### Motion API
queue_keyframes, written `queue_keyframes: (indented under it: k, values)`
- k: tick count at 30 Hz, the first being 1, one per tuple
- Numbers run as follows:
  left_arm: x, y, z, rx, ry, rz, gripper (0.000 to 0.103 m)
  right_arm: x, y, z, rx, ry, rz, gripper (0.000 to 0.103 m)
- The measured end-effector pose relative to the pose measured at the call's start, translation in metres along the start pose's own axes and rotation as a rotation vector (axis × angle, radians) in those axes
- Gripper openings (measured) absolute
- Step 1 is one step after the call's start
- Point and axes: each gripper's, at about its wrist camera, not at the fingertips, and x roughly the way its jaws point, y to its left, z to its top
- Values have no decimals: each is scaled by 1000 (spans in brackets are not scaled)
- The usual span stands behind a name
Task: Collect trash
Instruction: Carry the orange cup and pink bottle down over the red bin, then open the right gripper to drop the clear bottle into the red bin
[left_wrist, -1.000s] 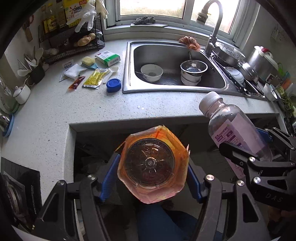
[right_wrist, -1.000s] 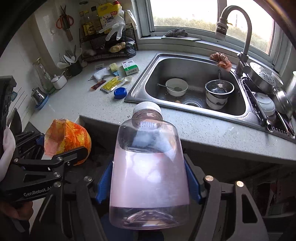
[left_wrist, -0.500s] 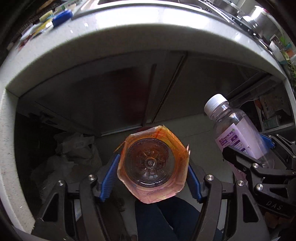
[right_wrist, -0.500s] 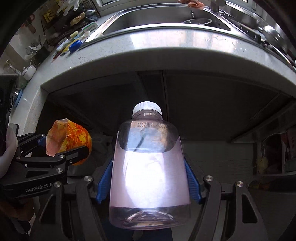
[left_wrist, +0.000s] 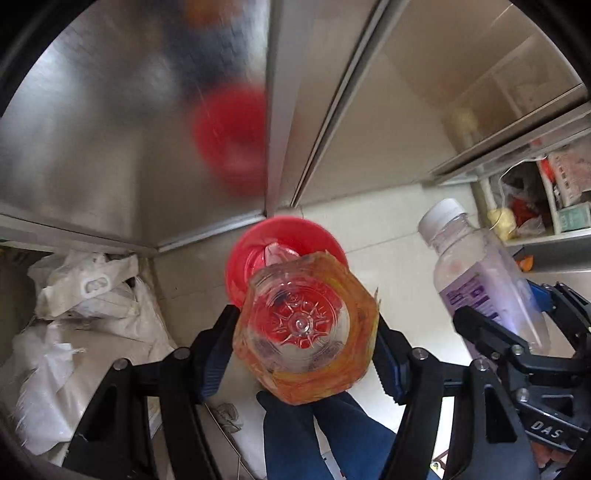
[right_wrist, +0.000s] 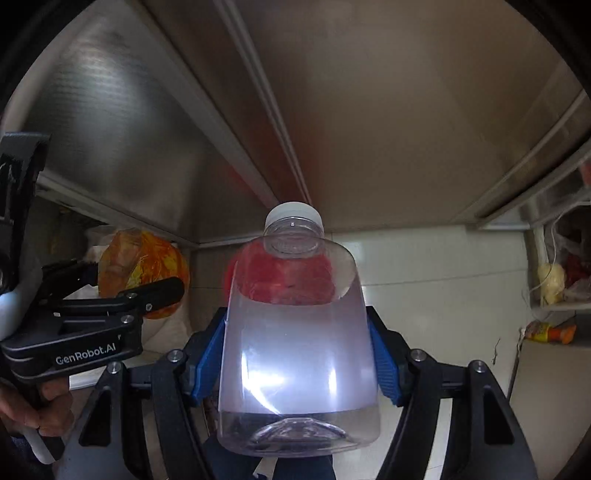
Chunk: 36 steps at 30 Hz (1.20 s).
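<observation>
- The left tongs (left_wrist: 303, 332) grip a clear ribbed plastic bottle in an orange crinkled wrapper (left_wrist: 306, 328), their blue pads pressed on both its sides at lower centre of the left view.
- Right behind it, a round red plastic bin (left_wrist: 284, 251) stands on the pale tiled floor (left_wrist: 388, 258), open mouth facing the camera, with crumpled paper inside.
- The right tongs (right_wrist: 297, 354) clamp a clear flat-sided plastic bottle with a white cap (right_wrist: 295, 332); the bin shows only as red through its shoulder.
- Brushed steel cabinet doors (left_wrist: 129, 129) fill the upper frame, their lower edge just above the bin.
- White crumpled plastic bags (left_wrist: 74, 314) crowd the lower left of the left view; bare floor lies open to the right of the bin.
- Only the right view shows the person's hand (right_wrist: 26, 406) on the left handle, at lower left.
</observation>
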Motion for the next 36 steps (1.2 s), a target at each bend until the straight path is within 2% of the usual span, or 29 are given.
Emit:
queue_keyframes:
  k: [2, 6, 10, 15, 16, 17, 19, 28, 36]
  values:
    - [19, -4, 1, 30, 21, -24, 65, 13, -4, -2, 13, 3, -1, 67]
    - [35, -3, 3, 32, 23, -19, 65, 27, -8, -5, 33, 15, -5, 67]
    - [34, 0, 0, 38, 19, -56, 65, 18, -5, -7, 38, 21, -7, 67]
    - [32, 1, 2, 34, 32, -52, 67, 7, -1, -5, 37, 28, -9, 67]
    - [30, 0, 3, 35, 32, -52, 69, 4, 2, -4, 35, 28, -9, 67]
    - [28, 2, 3, 38, 31, -53, 78, 2, 2, -1, 31, 26, -11, 67]
    - [25, 3, 2, 43, 26, -60, 81, 2, 4, -1, 22, 28, -12, 67]
    - [18, 24, -3, 40, 13, -24, 83, 10, 17, 2, -32, 39, -21, 67]
    - [16, 59, -4, -22, 7, 18, 84, 29, 38, 9, -84, 69, -12, 67]
